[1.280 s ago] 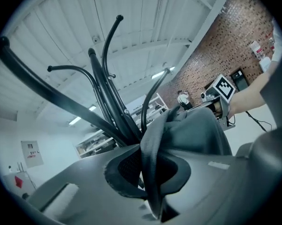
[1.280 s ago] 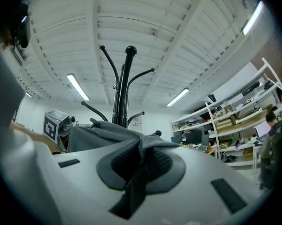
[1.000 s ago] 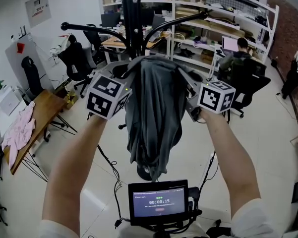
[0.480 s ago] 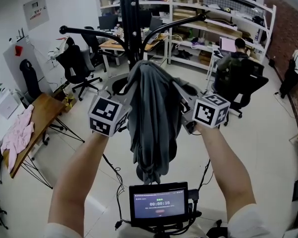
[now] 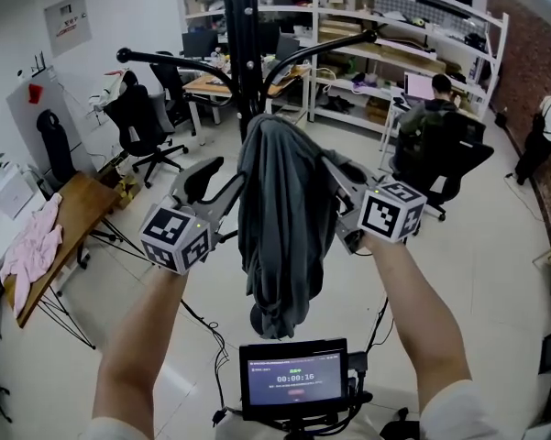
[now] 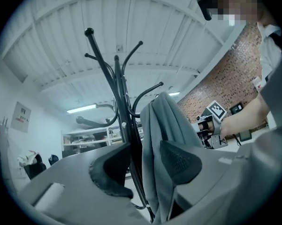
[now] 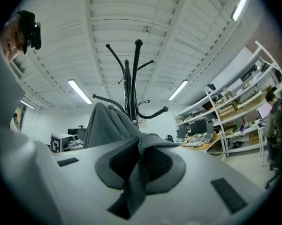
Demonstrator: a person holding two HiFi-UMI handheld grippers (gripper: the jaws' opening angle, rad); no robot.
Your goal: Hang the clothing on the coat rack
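Left hand-held gripper (image 5: 222, 186): jaws apart and just been opening. In its own view (image 6: 145, 165) a fold of the grey garment (image 6: 162, 139) hangs in the gap, close to the right-hand pad, with neither pad pressing on it. The coat rack (image 6: 117, 93) pole shows behind, in the same gap.

Right hand-held gripper (image 5: 344, 180): jaws together. In its own view (image 7: 140, 165) they are clamped on a bunched fold of the garment (image 7: 108, 123), and cloth spills out above and below the pads.

Garment (image 5: 280, 218), head view: centre of frame, between the two grippers, draped over a black arm of the rack (image 5: 245, 53). It hangs straight down in long folds, its lower end above the floor.

Outward:
- Small lit screen (image 5: 293, 374) at bottom centre.
- Wooden counter (image 5: 78, 200) at left, with a pink cloth (image 5: 32, 241) on it.
- Black office chairs (image 5: 142, 117) at upper left.
- White shelving (image 5: 413, 26) at upper right.
- Seated person (image 5: 435, 108) in front of the shelving.
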